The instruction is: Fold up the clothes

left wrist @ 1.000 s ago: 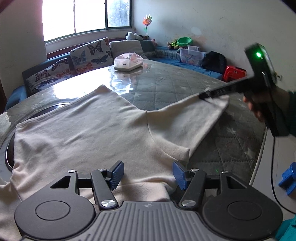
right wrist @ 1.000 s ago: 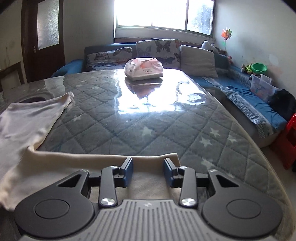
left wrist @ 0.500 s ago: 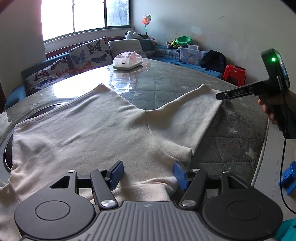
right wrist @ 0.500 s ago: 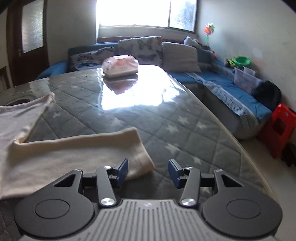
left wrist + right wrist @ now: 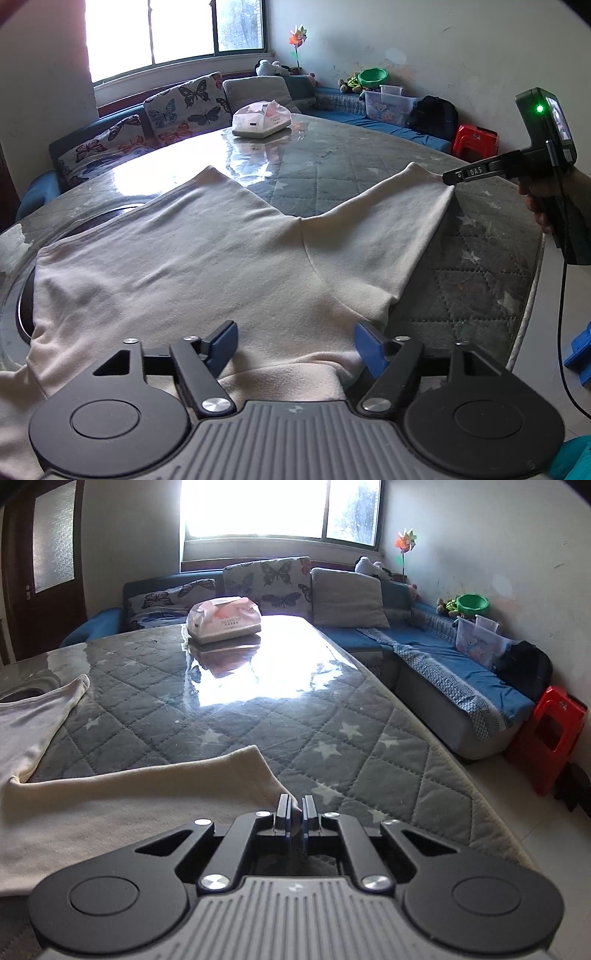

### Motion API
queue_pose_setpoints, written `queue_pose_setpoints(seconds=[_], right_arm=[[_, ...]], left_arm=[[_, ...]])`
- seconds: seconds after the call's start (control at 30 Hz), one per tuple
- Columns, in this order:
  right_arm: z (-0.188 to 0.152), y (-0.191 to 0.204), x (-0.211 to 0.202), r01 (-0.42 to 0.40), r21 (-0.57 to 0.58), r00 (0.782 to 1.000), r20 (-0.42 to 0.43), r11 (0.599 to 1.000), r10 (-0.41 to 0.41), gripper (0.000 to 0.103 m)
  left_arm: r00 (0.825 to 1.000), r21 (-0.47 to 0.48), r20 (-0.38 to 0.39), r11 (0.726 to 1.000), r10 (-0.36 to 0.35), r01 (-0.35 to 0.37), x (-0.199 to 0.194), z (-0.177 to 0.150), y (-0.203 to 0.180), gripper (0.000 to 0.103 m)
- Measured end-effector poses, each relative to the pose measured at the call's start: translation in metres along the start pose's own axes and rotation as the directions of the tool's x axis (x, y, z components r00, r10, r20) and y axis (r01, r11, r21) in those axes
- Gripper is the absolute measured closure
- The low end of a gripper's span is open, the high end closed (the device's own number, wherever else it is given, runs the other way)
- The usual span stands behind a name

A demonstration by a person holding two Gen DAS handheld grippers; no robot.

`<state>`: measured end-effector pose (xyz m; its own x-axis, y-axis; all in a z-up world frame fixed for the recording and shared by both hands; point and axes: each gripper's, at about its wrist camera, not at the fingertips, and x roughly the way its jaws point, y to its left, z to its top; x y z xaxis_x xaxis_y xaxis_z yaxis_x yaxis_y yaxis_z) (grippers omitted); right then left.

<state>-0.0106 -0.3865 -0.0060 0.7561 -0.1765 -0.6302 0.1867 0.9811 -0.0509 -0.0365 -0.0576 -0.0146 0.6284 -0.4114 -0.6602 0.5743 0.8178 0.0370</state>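
A cream garment (image 5: 207, 258) lies spread flat on the quilted table, one leg or sleeve (image 5: 388, 229) reaching right. My left gripper (image 5: 295, 343) is open, jaws wide apart, low over the garment's near edge. My right gripper (image 5: 294, 812) is shut on the near corner of that cream piece (image 5: 147, 801) at its end hem. In the left wrist view the right gripper (image 5: 452, 177) shows at the far right corner of the cloth.
A tissue pack (image 5: 262, 118) sits far back on the table (image 5: 332, 738). The table's right edge drops off near a red stool (image 5: 550, 734). A blue sofa with cushions (image 5: 347, 594) runs behind. A dark round opening (image 5: 22, 306) lies under the garment's left side.
My right gripper drew back off the cloth to its corner and closed on it. The left gripper stayed open and nearly still.
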Motion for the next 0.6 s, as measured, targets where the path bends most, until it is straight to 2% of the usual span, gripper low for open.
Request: queue_pose_setpoints(seconds=[0.1,0.17,0.33,0.5,0.57,0.6], right_arm=[[0.0,-0.004,-0.005,-0.024,0.045,1.0,0.005,0.999,0.024,0.088],[-0.001,-0.007,-0.007,-0.03,0.064,1.0,0.007,0.997,0.029,0.075],[-0.006,-0.012,-0.006,-0.059,0.11,0.998,-0.007,0.992,0.061,0.075],[-0.011,-0.006,-0.005,-0.07,0.105,0.997,-0.009,0.992,0.072,0.076],[-0.011,-0.004,-0.005,-0.078,0.107,0.997,-0.008,0.991,0.079,0.09],[-0.01,-0.004,-0.006,-0.081,0.111,0.997,-0.006,0.991,0.082,0.091]], left_arm=[[1.0,0.0,0.016,1.0,0.005,-0.005,-0.003,0.003,0.0,0.02],[1.0,-0.008,0.031,1.0,0.005,-0.005,-0.005,0.006,0.001,0.011],[0.998,-0.027,0.055,0.999,0.023,-0.022,-0.007,0.009,0.002,0.0],[0.997,-0.046,0.065,0.998,0.039,-0.036,-0.01,0.009,0.006,0.0],[0.998,-0.061,0.061,0.998,0.035,-0.032,-0.01,0.008,0.007,0.0],[0.998,-0.063,0.056,0.998,0.034,-0.03,-0.01,0.008,0.007,0.0]])
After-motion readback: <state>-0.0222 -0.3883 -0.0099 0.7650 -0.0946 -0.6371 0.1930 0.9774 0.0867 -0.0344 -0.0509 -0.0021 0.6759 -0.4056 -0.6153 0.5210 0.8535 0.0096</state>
